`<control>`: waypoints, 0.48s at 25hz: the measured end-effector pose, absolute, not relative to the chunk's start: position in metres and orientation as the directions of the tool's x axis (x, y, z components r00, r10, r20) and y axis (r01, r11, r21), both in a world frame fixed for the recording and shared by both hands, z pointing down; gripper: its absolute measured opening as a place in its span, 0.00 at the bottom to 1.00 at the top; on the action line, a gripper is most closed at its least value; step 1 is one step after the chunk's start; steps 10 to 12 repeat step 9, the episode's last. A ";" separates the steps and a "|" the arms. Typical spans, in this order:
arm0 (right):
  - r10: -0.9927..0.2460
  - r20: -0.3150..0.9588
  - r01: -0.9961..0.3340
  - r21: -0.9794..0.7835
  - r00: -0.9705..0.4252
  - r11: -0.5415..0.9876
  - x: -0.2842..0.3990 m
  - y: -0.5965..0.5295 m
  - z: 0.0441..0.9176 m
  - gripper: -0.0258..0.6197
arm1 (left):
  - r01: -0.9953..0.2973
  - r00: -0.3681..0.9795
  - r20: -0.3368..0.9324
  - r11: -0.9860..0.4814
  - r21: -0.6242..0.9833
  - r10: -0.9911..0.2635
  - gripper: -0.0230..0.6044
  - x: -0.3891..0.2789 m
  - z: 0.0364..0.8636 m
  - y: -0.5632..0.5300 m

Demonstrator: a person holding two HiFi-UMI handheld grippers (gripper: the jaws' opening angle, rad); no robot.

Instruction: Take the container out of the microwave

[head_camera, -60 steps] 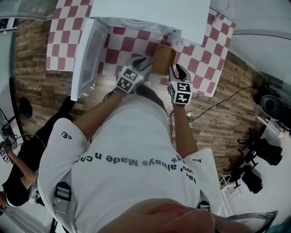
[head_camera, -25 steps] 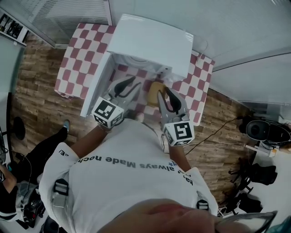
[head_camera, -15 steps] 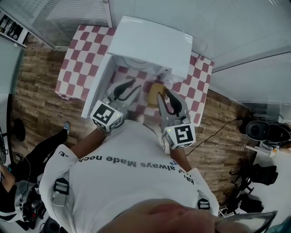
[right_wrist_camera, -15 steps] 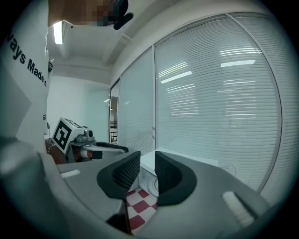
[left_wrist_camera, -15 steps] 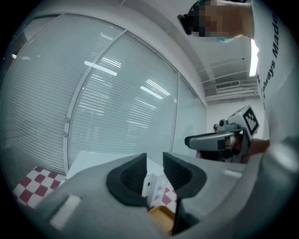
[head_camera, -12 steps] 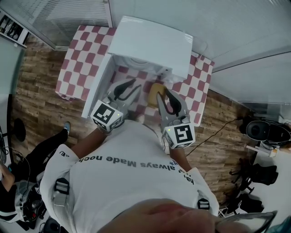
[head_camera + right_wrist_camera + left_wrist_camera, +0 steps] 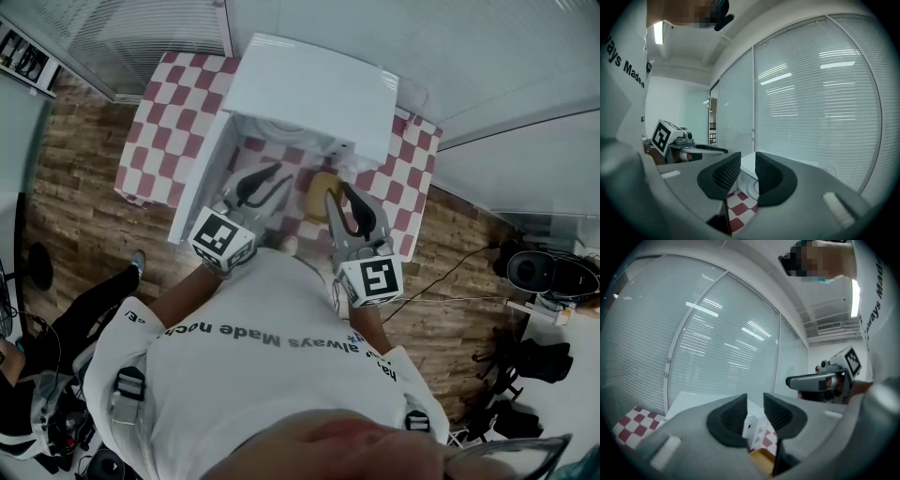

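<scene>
The yellowish container [image 7: 321,182] sits on the red-and-white checkered cloth [image 7: 155,122] just in front of the white microwave [image 7: 309,84], whose door [image 7: 194,183] hangs open to the left. My left gripper [image 7: 276,182] hovers left of the container, open with nothing between its pads. My right gripper [image 7: 339,195] hovers at the container's near right edge, also open and empty. In the left gripper view, the left gripper [image 7: 754,412] shows a narrow empty gap, with a corner of the container [image 7: 761,460] below it. The right gripper [image 7: 747,171] points at the microwave [image 7: 746,165].
A glass wall with blinds [image 7: 717,348] stands behind the table. Wooden floor [image 7: 75,225] surrounds the table, with another person's leg [image 7: 84,300] at the left and cables and black gear [image 7: 539,272] at the right.
Since the earliest frame both grippers have come away from the container's sides and drawn back toward me. Over the last second almost nothing has moved.
</scene>
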State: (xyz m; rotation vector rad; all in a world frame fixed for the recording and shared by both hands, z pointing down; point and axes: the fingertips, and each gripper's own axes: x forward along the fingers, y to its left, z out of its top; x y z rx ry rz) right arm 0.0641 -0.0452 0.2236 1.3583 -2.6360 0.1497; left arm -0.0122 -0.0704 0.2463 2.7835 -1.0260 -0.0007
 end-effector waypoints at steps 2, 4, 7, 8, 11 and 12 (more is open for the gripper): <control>-0.800 0.195 -0.817 -0.014 -0.568 0.577 0.065 -0.045 0.223 0.19 | -0.645 0.762 0.060 -0.746 0.163 -0.645 0.21 -0.012 0.246 -0.071; -0.799 0.192 -0.816 -0.015 -0.569 0.578 0.065 -0.046 0.223 0.19 | -0.645 0.762 0.063 -0.747 0.161 -0.645 0.21 -0.011 0.247 -0.071; -0.797 0.191 -0.814 -0.015 -0.573 0.581 0.067 -0.047 0.223 0.19 | -0.645 0.762 0.067 -0.746 0.162 -0.644 0.21 -0.009 0.248 -0.073; -0.796 0.191 -0.813 -0.018 -0.574 0.582 0.067 -0.048 0.224 0.19 | -0.646 0.762 0.068 -0.746 0.163 -0.644 0.21 -0.008 0.249 -0.073; -0.796 0.191 -0.813 -0.021 -0.575 0.582 0.068 -0.048 0.224 0.19 | -0.646 0.761 0.070 -0.745 0.164 -0.645 0.21 -0.007 0.249 -0.073; -0.796 0.191 -0.813 -0.021 -0.575 0.582 0.068 -0.048 0.224 0.19 | -0.646 0.761 0.070 -0.745 0.164 -0.645 0.21 -0.007 0.249 -0.073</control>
